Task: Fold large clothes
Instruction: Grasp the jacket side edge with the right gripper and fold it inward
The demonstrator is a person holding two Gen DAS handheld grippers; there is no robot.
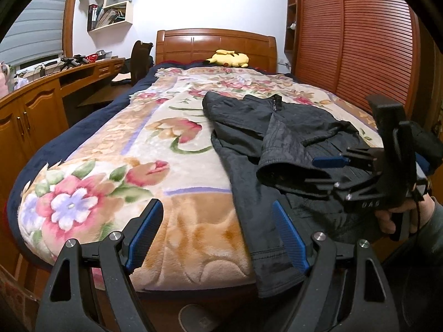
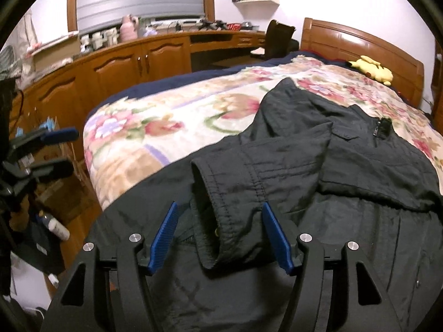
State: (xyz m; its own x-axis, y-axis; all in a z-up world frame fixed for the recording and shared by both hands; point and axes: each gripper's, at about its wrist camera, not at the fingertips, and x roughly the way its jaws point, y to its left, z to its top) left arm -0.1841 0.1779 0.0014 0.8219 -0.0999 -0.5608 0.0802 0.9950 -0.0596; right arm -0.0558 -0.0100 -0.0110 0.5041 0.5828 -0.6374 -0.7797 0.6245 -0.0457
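Note:
A black zip-up jacket (image 1: 243, 127) (image 2: 360, 166) lies spread on the right half of the floral blanket (image 1: 144, 149) (image 2: 166, 127), its hem hanging over the bed's near edge. One sleeve is folded across the body, with the cuff (image 1: 277, 152) (image 2: 229, 193) toward me. My right gripper (image 2: 220, 207) (image 1: 324, 171) stands open astride that cuff, and its blue pads do not press the cloth. My left gripper (image 1: 218, 221) (image 2: 58, 152) is open at the foot of the bed, beside the jacket's left edge, holding nothing. A hand (image 1: 387, 215) holds the right gripper.
A yellow plush toy (image 1: 228, 58) (image 2: 373, 69) lies by the wooden headboard (image 1: 216, 44). A slatted wardrobe (image 1: 346, 41) stands along the right side of the bed. Wooden cabinets and a desk (image 1: 41, 105) (image 2: 116, 63) run along the left, with a chair (image 1: 139, 58). Bottles and clutter (image 2: 55, 227) sit on the floor.

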